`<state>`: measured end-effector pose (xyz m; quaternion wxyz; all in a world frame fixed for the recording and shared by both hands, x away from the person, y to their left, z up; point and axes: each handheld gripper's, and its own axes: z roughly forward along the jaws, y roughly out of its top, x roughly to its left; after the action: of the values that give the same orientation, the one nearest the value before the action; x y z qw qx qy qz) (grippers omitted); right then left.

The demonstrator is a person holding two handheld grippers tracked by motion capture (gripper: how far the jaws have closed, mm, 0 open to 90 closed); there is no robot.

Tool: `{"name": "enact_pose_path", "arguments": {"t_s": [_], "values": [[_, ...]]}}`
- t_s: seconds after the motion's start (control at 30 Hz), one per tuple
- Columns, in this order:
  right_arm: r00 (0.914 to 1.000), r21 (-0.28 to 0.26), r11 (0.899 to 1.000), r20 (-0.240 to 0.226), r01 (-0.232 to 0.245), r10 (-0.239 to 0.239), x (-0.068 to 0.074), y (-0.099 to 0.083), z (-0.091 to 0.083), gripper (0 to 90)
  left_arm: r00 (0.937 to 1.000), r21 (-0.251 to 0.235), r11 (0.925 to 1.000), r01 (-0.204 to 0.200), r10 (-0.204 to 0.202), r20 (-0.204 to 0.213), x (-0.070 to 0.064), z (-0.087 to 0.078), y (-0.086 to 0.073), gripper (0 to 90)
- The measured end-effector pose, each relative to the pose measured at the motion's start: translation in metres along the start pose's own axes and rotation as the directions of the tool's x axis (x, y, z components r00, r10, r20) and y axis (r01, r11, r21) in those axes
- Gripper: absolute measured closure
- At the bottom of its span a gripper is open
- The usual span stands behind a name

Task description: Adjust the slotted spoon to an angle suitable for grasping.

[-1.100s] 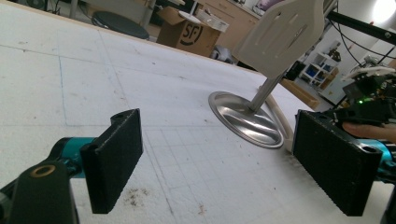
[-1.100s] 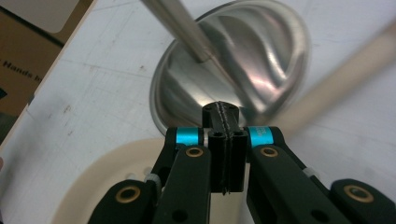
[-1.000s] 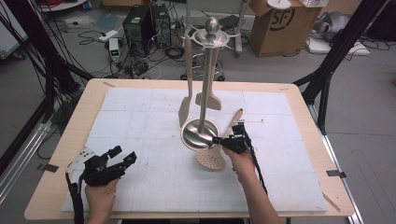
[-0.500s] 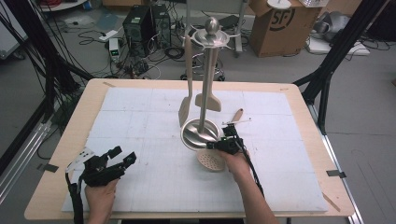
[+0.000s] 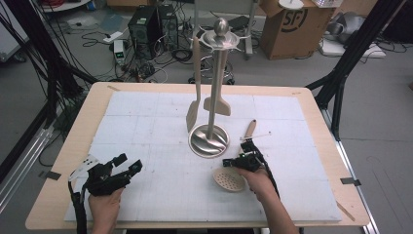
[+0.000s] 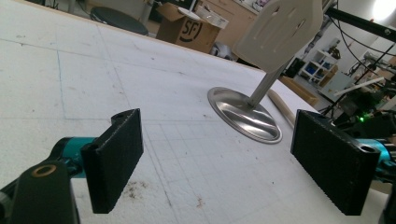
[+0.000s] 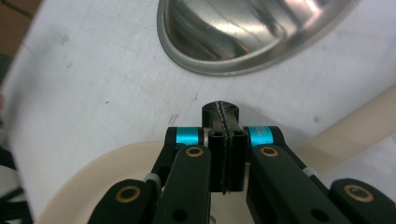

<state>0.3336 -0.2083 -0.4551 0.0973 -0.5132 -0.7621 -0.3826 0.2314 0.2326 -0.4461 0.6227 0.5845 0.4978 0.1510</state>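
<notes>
1. Your right gripper point(image 5: 239, 161) hovers over the skimmer point(image 5: 229, 179), fingers pressed together, holding nothing;
2. Its handle runs up-right past the stand point(image 5: 209, 140);
3. Your left gripper point(image 5: 120, 169) waits wide open, far left.

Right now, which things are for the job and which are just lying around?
For the job:
skimmer spoon
utensil stand
hanging spatulas
right gripper, fingers closed together over the skimmer

Just lying around:
cardboard box
computer tower
floor cables
left gripper, open, idle

Lab: floor cables point(image 5: 160, 68), computer tower point(image 5: 145, 24)
</notes>
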Motion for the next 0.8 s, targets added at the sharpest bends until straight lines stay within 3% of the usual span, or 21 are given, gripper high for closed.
{"name": "enact_pose_path", "arguments": {"t_s": [0.07,0.3,0.8], "values": [[0.9996,-0.015,1.0,-0.02,-0.017,0.017,-0.003,-0.006,-0.004,90.0,1.0,0.001,1.0,0.0,0.0,0.002,-0.001,0.001,0.0,17.6],[0.9998,-0.014,1.0,-0.016,0.014,-0.014,0.001,-0.028,-0.016,90.0,1.0,0.002,1.0,0.004,-0.004,-0.001,0.0,0.0,-0.001,17.7],[0.999,-0.035,0.999,-0.043,0.01,-0.011,0.002,-0.077,-0.047,90.0,1.0,0.007,0.9999,0.008,-0.008,0.004,-0.002,0.001,-0.002,17.8]]}}
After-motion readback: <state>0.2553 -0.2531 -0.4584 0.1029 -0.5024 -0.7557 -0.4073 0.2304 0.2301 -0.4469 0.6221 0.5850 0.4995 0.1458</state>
